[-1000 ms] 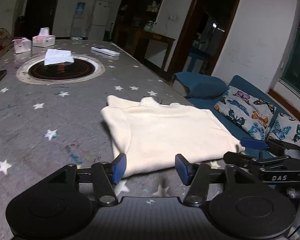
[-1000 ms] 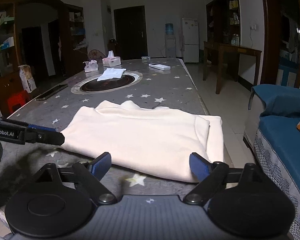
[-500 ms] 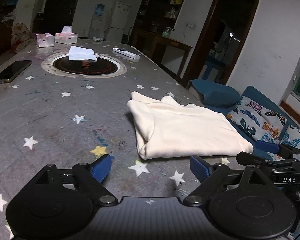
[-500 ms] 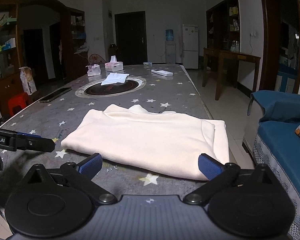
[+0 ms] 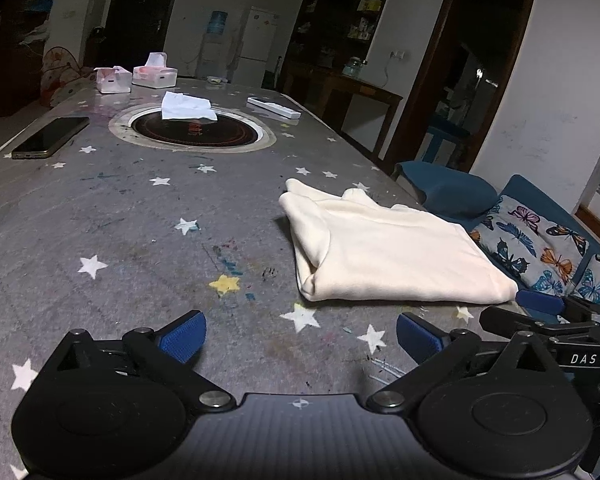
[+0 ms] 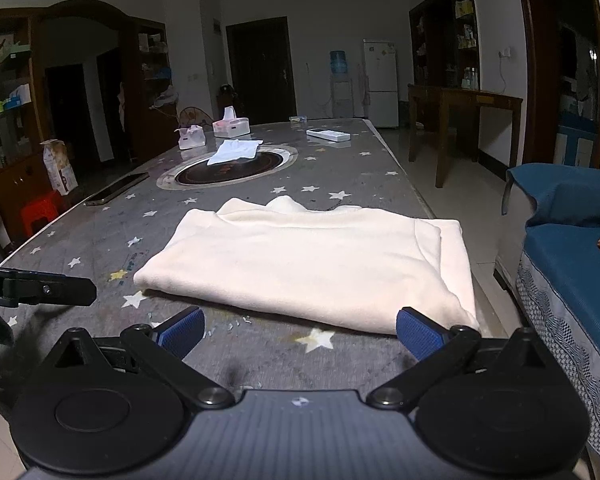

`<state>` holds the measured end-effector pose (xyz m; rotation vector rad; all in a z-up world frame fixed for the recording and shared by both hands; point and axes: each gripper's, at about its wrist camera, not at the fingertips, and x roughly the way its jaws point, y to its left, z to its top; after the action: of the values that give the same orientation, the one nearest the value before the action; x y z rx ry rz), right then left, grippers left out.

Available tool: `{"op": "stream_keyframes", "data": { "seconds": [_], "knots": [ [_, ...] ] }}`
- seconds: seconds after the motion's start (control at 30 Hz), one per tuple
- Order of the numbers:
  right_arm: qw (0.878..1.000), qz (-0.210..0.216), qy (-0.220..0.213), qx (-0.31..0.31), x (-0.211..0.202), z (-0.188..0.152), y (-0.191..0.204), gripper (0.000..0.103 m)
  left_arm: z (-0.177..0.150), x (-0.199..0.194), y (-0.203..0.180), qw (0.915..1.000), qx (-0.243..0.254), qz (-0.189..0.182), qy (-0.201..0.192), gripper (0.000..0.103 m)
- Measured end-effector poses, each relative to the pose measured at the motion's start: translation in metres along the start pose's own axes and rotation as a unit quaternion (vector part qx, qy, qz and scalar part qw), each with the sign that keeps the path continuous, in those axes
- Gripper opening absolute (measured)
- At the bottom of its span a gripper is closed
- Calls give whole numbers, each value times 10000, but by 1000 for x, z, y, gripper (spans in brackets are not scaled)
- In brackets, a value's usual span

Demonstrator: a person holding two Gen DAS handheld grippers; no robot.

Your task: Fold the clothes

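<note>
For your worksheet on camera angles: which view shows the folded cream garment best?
The right wrist view: the cream garment lies centred and whole, both folded side edges visible. The left wrist view shows it off to the right, obliquely, mostly its left folded edge.

Left gripper [image 5: 300, 334] hangs wide open over the starred table [image 5: 140, 220]; folded cream garment [image 5: 384, 252] lies ahead-right, untouched.

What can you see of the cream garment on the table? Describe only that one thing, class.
The cream garment looks like soft, thick knit. It lies folded flat into a rough rectangle on the star-printed table, near the edge that faces the sofa. One side is turned over in a layered fold, and a collar-like bump shows at its far edge. Both grippers are open and neither touches it.
</note>
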<state>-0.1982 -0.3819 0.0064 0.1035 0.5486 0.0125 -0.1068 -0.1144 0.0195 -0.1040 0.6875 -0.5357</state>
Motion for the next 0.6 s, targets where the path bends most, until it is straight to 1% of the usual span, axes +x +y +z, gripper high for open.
{"op": "stream_keyframes", "data": {
  "seconds": [0.33, 0.6],
  "knots": [
    [10000, 18, -90, -33, -7, -4, 4, 103, -5, -9, -4, 9997, 58, 242, -53, 103],
    [9999, 58, -124, -87, -10, -6, 10, 103, -7, -14, -7, 9995, 78, 289, -90, 103]
  ]
}}
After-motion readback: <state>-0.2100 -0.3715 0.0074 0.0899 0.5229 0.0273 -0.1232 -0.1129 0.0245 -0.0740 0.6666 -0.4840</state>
